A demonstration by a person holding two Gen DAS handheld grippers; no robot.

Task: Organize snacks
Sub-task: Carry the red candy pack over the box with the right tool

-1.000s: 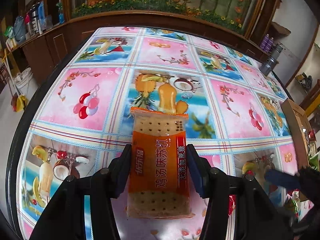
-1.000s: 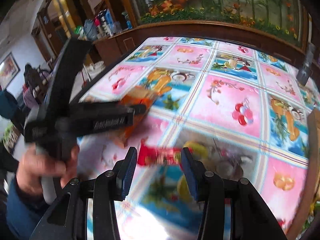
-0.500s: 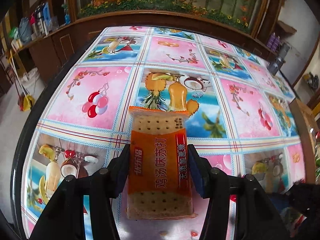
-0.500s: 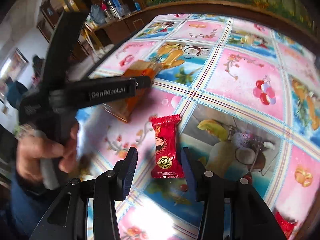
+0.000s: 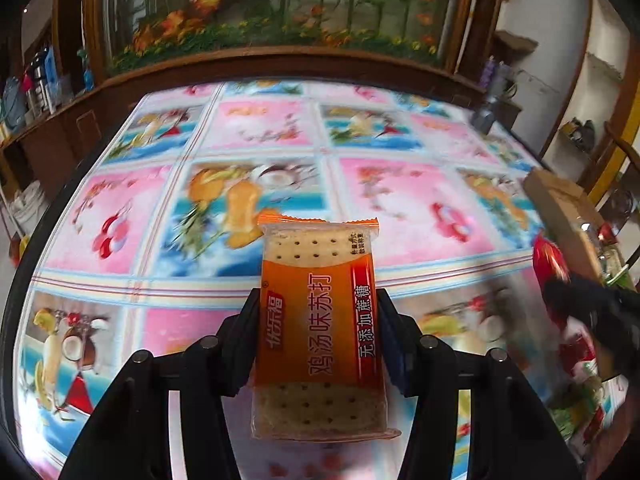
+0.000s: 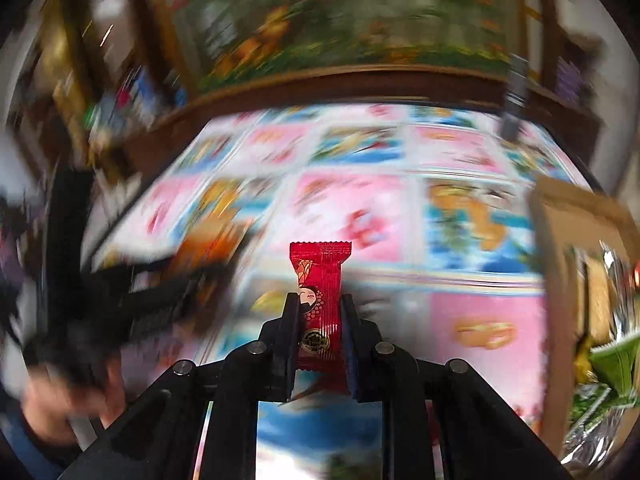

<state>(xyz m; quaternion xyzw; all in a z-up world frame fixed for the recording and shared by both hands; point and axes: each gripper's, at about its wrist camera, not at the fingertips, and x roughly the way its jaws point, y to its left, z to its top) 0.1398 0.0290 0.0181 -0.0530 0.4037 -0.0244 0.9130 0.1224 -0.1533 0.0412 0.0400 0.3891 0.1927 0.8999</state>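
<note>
A: Why do you carry both packets at once?

B: Probably to drop both into the open brown cardboard box (image 6: 560, 216) in one trip; snack bags already lie inside it. Your left hand-held gripper (image 5: 318, 340) is clenched on the orange plastic-wrapped cracker packet (image 5: 318, 320), pinching its long edges, clear of the desk (image 5: 400, 200) with the fruit-print cloth.

A: And the right?

B: Your right hand-held gripper (image 6: 320, 332) has just been closing and now squeezes the small red foil candy packet (image 6: 320, 300) by its sides, left of the box.

A: Which way do they point?

B: Each long axis runs along the fingers, the crimped end leading away from you, the box to the right of both.
</note>
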